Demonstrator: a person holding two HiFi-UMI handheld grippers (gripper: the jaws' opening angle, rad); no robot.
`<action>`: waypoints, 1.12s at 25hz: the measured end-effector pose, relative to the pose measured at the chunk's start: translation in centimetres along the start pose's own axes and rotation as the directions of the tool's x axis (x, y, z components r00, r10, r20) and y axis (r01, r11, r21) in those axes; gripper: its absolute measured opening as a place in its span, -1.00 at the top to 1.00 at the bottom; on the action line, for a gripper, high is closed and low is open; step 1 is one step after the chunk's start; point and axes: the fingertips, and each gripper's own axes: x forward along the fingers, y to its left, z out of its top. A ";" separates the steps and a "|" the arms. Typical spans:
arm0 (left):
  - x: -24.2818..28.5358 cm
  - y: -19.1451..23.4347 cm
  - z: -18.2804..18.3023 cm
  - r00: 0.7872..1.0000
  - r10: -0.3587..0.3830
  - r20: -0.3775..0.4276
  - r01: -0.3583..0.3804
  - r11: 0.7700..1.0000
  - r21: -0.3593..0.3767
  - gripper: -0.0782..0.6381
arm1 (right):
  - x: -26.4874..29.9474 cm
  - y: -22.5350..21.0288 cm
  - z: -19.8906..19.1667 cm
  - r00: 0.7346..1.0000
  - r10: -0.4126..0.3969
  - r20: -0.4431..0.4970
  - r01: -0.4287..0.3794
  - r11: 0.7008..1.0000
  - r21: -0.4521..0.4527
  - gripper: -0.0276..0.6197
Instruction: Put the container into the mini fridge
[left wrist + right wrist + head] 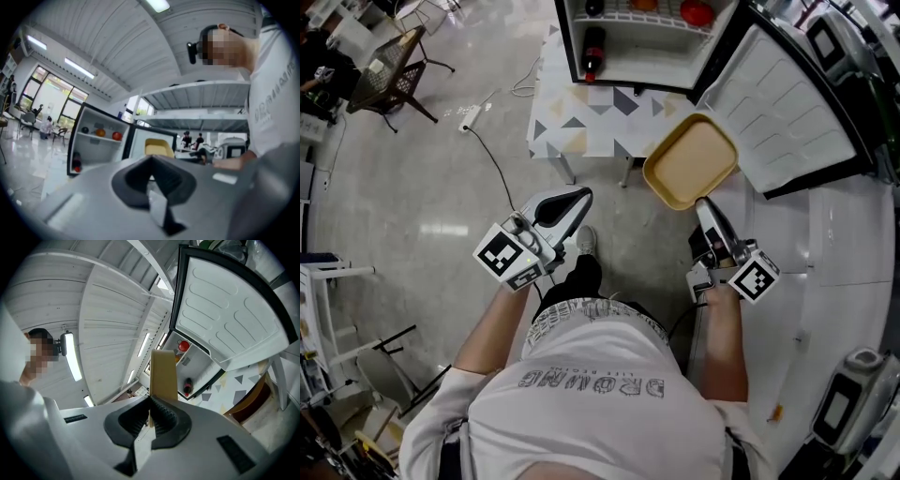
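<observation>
Here the right gripper (705, 202) pinches the near rim of the yellow container (692, 161), held near the open fridge (628, 42); the left gripper (579, 197) is closed, seemingly empty.

Not much to read here, honestly. The only real lettering is on the person's white shirt (591, 380). In the head view a row of big outlined grey capitals runs across the back. It's upside down from the camera, and I can't spell it out with any confidence. A thinner line of small print sits right beside that row, too tiny to read. The left gripper view catches the same sort of grey outlined letters on the shirt at the right edge, blurred past reading. Each marker cube, left (508, 255) and right (754, 277), shows black-and-white square code patterns, with no letters or digits.
</observation>
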 end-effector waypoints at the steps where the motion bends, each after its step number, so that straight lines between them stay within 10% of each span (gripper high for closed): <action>1: 0.3 1.0 0.0 1.000 -0.001 -0.003 0.001 1.000 -0.003 0.76 | 1.0 -0.3 0.1 1.000 -0.001 -0.003 0.001 1.000 -0.001 0.89; 28: 4.7 23.1 1.8 0.996 -0.085 -0.038 0.082 0.994 -0.069 0.76 | 21.6 -8.5 1.5 0.986 -0.161 -0.032 0.163 0.986 0.048 0.89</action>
